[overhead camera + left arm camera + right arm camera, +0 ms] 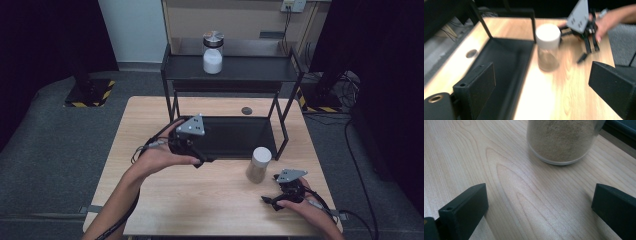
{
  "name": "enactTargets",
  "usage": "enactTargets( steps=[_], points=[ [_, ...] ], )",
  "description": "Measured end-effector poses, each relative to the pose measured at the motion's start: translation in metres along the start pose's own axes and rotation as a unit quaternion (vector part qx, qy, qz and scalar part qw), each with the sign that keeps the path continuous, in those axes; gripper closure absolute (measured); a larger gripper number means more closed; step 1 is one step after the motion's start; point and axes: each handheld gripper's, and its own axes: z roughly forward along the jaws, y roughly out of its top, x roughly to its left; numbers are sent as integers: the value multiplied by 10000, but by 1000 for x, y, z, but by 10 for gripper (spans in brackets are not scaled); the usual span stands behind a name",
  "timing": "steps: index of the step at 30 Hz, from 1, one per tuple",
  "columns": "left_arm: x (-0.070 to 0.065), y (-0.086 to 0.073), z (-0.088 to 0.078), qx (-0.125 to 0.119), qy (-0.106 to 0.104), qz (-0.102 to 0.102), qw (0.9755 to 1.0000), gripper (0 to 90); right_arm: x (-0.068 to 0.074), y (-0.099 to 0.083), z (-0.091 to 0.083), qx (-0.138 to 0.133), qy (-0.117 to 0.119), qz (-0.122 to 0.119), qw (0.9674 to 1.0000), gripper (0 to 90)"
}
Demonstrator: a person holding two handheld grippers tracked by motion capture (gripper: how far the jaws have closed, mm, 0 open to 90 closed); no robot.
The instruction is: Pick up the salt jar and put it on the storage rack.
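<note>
A clear jar (259,165) with a white lid and tan grains stands upright on the wooden table, just in front of the black rack's right front leg. My left gripper (201,159) hovers at the front edge of the rack's lower tray (235,137), pointing right toward the jar. In the left gripper view its jaws are wide apart (544,82) with the jar (547,50) ahead of them. My right gripper (271,200) rests low near the table's front right. Its jaws also stand open (540,202), with the jar's base (562,142) a short way beyond them.
A second jar (212,52) with white powder and a metal lid stands on the rack's upper shelf (250,70). A round grommet (246,110) sits in the table behind the tray. The right gripper (586,37) shows beyond the jar in the left gripper view.
</note>
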Motion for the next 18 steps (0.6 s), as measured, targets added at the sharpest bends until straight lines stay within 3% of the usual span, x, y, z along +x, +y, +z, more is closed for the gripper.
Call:
enactTargets(
  steps=[9, 18],
  points=[
    [-23, -55, 39, 267, -328, -266, 9988, 60, 0, 0, 0, 1, -4, 1, 10000, 15],
    [-32, -111, 64, 408, -306, -816, 9954, 61, 0, 0, 0, 0, -8, 5, 10000, 14]
  ],
)
